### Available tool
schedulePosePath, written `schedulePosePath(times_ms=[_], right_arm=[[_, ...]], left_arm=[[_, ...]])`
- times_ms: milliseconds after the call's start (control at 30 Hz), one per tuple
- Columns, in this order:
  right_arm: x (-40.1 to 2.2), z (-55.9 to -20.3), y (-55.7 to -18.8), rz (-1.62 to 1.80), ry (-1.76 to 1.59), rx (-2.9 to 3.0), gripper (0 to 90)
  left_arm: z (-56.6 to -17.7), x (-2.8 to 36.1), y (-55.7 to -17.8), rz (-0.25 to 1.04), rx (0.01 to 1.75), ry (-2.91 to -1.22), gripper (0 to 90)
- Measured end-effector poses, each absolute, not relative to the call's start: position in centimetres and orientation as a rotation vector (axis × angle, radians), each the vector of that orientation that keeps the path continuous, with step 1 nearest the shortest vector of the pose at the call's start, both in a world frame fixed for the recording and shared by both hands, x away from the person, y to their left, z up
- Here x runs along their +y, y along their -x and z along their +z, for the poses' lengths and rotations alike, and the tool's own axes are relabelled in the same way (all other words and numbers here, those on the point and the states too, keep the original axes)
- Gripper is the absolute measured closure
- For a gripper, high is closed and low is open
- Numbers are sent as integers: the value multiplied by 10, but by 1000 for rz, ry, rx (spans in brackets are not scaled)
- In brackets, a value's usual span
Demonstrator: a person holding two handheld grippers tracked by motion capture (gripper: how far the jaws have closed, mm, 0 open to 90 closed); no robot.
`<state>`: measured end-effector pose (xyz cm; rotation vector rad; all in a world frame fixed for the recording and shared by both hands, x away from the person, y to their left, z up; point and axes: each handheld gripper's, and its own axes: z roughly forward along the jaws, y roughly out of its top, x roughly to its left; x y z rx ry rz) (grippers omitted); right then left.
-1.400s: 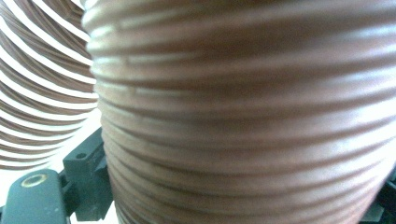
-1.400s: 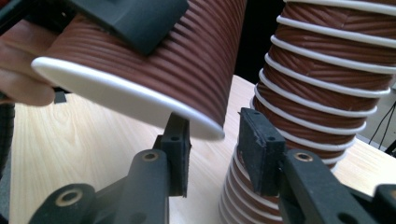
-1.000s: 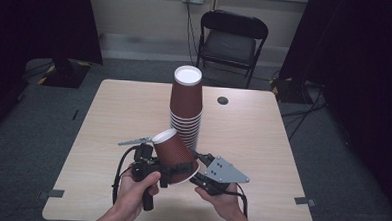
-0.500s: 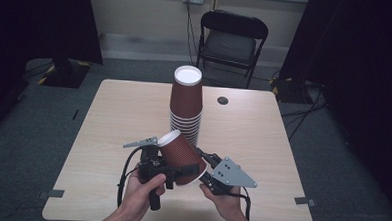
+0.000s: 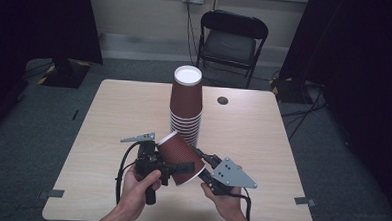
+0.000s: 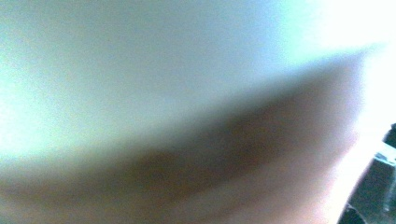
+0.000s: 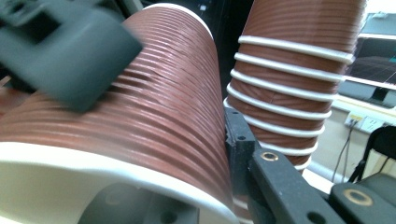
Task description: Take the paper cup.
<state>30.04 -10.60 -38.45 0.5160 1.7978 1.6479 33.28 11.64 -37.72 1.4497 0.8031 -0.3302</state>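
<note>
A stack of upturned brown ribbed paper cups stands at the middle of the table; in the right gripper view the stack rises close behind. One loose brown cup is held tilted just in front of it, base up and to the left, mouth down and to the right. My left gripper clamps across the cup's body, one finger lying on its ribbed wall. My right gripper holds the cup's mouth rim, its outer finger against the wall. The left gripper view is a near blur of cup.
The wooden table carries a small dark disc behind and right of the stack. A black folding chair stands beyond the far edge. Cables trail from both grippers toward the front edge.
Both grippers and the loose cup have drifted slightly right and toward the front edge. The stack has not moved.
</note>
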Motion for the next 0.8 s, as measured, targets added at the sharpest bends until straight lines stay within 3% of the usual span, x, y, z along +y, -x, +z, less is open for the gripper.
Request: schedulePosePath(times_ms=[200, 400, 500, 633, 800], right_arm=[[-106, -390, -301, 1644, -509, 1829, 848], [-103, -394, -296, 1597, -505, 1847, 851], [-103, -395, -297, 1601, -506, 1869, 854], [-104, -395, -297, 1592, -509, 1898, 854], [-107, -397, -296, 1561, -504, 1946, 858]], left_arm=[[-377, 121, -335, -291, 809, -1462, 44], [-376, 129, -340, -162, 836, -1450, 13], [-377, 133, -342, -187, 841, -1446, 56], [-377, 134, -342, -163, 838, -1457, 44], [-375, 146, -342, -47, 824, -1437, 153]])
